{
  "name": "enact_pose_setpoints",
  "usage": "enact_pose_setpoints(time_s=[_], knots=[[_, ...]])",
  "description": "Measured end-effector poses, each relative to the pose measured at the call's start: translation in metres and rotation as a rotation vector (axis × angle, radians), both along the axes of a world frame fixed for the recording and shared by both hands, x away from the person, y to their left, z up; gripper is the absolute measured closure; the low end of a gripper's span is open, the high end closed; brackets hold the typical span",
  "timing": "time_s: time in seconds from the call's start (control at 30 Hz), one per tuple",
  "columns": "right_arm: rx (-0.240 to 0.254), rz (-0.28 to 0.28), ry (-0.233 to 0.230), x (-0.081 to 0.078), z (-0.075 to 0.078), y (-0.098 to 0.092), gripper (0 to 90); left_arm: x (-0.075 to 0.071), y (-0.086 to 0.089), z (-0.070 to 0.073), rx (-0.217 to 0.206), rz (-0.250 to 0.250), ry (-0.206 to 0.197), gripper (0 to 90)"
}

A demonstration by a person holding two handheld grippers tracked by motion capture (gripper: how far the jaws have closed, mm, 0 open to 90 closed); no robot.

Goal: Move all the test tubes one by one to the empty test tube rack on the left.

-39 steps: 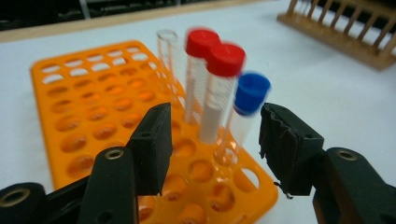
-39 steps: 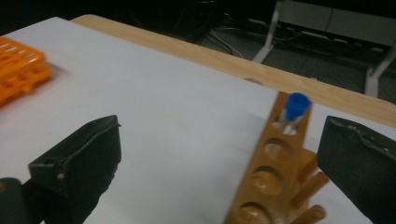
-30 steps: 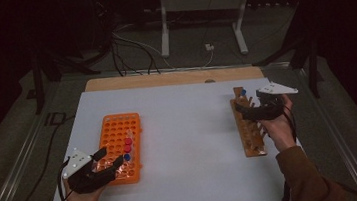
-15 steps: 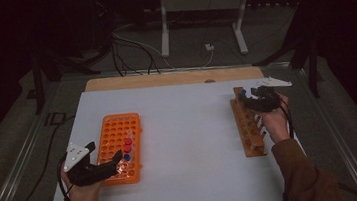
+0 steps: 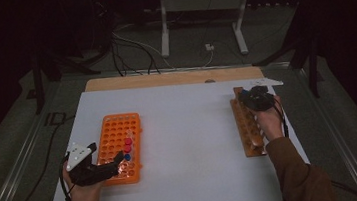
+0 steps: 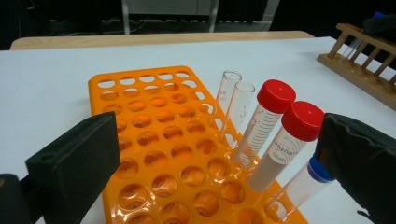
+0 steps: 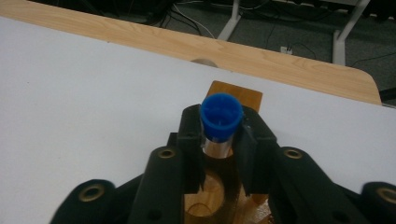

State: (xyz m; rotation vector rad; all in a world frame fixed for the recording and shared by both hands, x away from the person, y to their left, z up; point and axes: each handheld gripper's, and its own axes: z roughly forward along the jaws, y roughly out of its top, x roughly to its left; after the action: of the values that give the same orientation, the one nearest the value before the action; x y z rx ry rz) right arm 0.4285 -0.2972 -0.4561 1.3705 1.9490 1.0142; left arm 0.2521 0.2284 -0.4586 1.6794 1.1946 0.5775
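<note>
An orange rack (image 5: 121, 146) (image 6: 154, 140) holds two red-capped tubes (image 6: 276, 95) (image 6: 302, 120), a blue-capped tube (image 6: 319, 169) and two uncapped clear tubes (image 6: 232, 88). My left gripper (image 5: 108, 155) (image 6: 219, 140) is open at the rack's near end. Its jaws have just been opening and stand wide on either side of the tubes. At the right, my right gripper (image 5: 254, 97) (image 7: 219, 135) has just been closing. It is shut on another blue-capped tube (image 7: 221, 115), which stands upright in the far end of the wooden rack (image 5: 247, 128) (image 7: 236, 95).
The racks stand on a white tabletop (image 5: 184, 130) with a wooden strip (image 5: 164, 79) along its far edge. Behind the table, cables (image 5: 130, 45) and a metal stand's legs (image 5: 164, 31) lie on the dark floor. Bare white surface separates the two racks.
My right hand dropped a little toward the wooden rack's far end and its jaws closed on the blue-capped tube. The left jaws spread apart beside the orange rack; that hand stayed put.
</note>
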Motion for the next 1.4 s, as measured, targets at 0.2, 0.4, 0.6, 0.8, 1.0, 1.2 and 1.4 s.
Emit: enact_pose_setpoints(time_s=[0.2, 0.4, 0.6, 0.8, 1.0, 1.2, 1.4], knots=[[0.009, -0.014, -0.013, -0.001, 0.002, -0.004, 76.7, 0.000, 0.000, 0.000, -0.002, -0.001, 0.003, 0.6], [0.024, -0.026, -0.059, -0.010, 0.012, -0.004, 76.8, -0.002, 0.000, 0.001, -0.003, -0.008, -0.001, 0.6], [0.045, -0.033, -0.116, -0.020, 0.027, -0.009, 76.9, -0.006, 0.002, 0.005, -0.012, -0.012, -0.020, 0.6], [0.058, -0.025, -0.182, -0.035, 0.045, -0.012, 76.9, -0.010, 0.001, 0.015, -0.021, -0.008, -0.063, 0.7], [0.048, 0.025, -0.223, -0.049, 0.059, -0.007, 76.9, -0.011, -0.007, 0.026, -0.028, -0.015, -0.108, 0.7], [0.031, 0.088, -0.214, -0.058, 0.059, 0.007, 76.8, -0.008, -0.021, 0.031, -0.014, -0.040, -0.121, 0.7], [0.023, 0.131, -0.195, -0.061, 0.054, 0.020, 76.8, -0.005, -0.032, 0.032, 0.013, -0.063, -0.118, 0.7]])
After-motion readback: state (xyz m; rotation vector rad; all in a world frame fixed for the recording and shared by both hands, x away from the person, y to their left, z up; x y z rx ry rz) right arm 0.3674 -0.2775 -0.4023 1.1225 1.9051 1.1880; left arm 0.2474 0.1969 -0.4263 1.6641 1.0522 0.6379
